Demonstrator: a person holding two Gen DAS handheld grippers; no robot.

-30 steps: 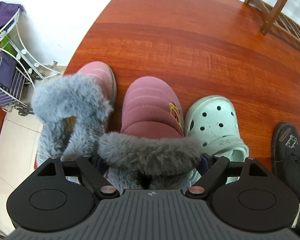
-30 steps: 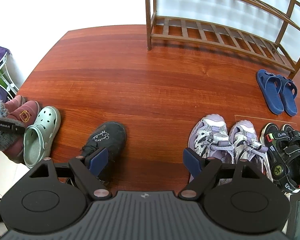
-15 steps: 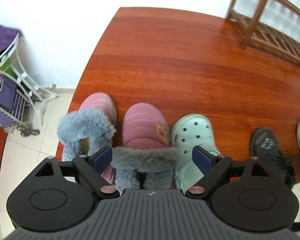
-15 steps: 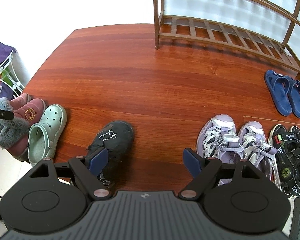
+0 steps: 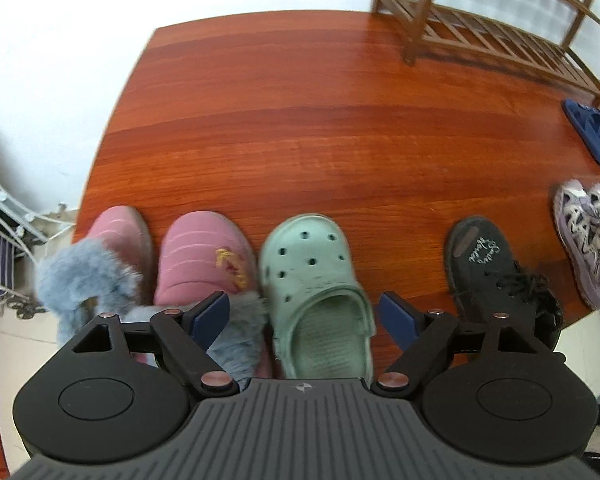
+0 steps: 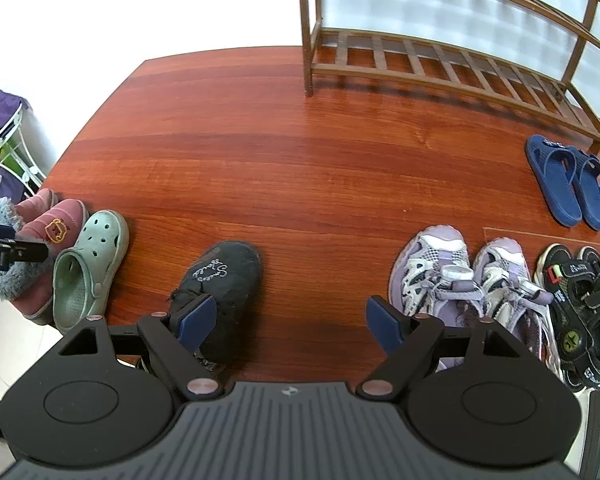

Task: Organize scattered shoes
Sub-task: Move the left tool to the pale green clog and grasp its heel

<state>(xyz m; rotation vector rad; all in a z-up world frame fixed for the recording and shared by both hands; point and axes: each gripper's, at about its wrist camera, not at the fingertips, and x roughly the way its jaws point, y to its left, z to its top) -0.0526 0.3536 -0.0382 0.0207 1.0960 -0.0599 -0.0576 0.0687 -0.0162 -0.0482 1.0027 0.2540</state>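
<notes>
Left jaws: my left gripper [image 5: 305, 315] gapes wide, empty, over the clog [image 5: 314, 280].
Right jaws: my right gripper [image 6: 291, 322] wide, empty, near the black shoe [image 6: 220, 284].

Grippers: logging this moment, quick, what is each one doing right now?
Left gripper: open, holding nothing, jaws spread either side of the green clog.
Right gripper: open, holding nothing, above bare floor beside the black shoe.

L gripper [image 5: 304, 316] jaws wide apart, R gripper [image 6: 288, 316] same, both empty
</notes>
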